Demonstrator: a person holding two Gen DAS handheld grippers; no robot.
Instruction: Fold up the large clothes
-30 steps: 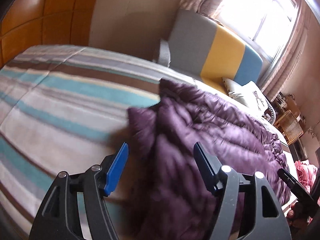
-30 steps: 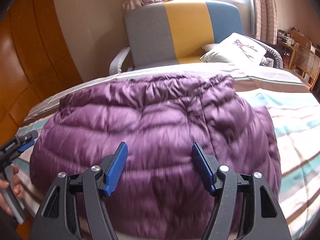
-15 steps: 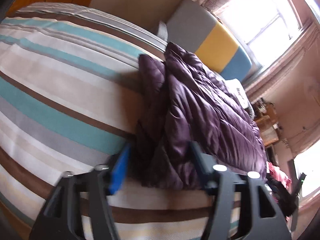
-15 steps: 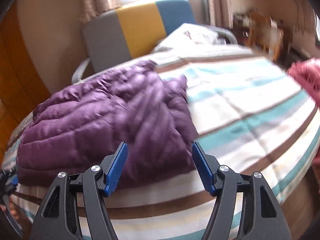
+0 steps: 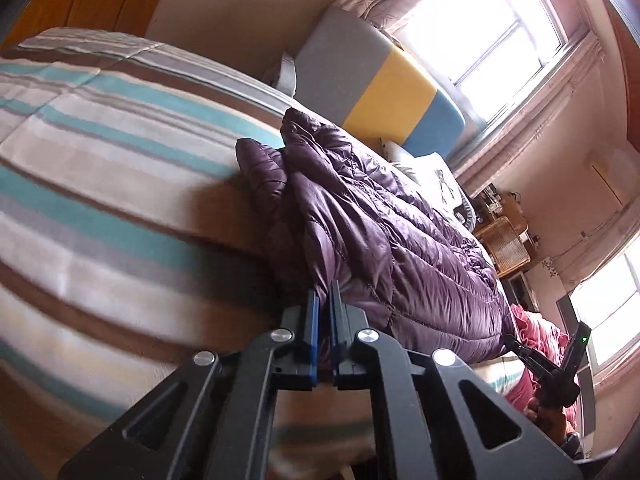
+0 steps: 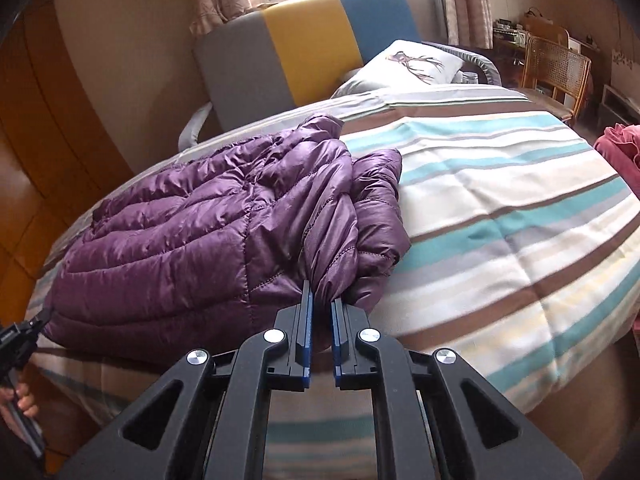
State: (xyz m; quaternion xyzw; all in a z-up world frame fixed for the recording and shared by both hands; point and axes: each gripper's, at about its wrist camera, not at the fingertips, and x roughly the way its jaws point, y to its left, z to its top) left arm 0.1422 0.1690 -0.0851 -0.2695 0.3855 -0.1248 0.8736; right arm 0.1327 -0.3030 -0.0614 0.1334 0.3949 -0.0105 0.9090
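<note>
- Purple puffer jacket (image 6: 192, 240) lies on the striped bedspread (image 6: 500, 208), near the bed's near edge, running from there back toward the headboard (image 6: 304, 60). It already looks folded at least once, with a sleeve or side panel tucked alongside.
- Right gripper (image 6: 320, 304): jaws have just been closing and now pinch a bunched corner of the jacket at the near edge of the bed. Fabric is visibly squeezed between the blue pads.
- Left gripper (image 5: 324, 300): jaws have also just closed, nearly pressed together, on the jacket's other near corner. A thin edge of fabric appears to sit between the pads; grip depth is hard to tell.
- Handling, my read: light, soft, puffy and springy. The shell is shiny and probably slippery, so a shallow pinch may slide off.
- Best hold: hem or quilted seam at both corners, several layers deep, as now.
- Expect the fill to push back, so the fold may spring open unless pressed flat.
- Pillow (image 6: 408, 64) and pink garment (image 6: 620, 148) are well apart, out of the way.
</note>
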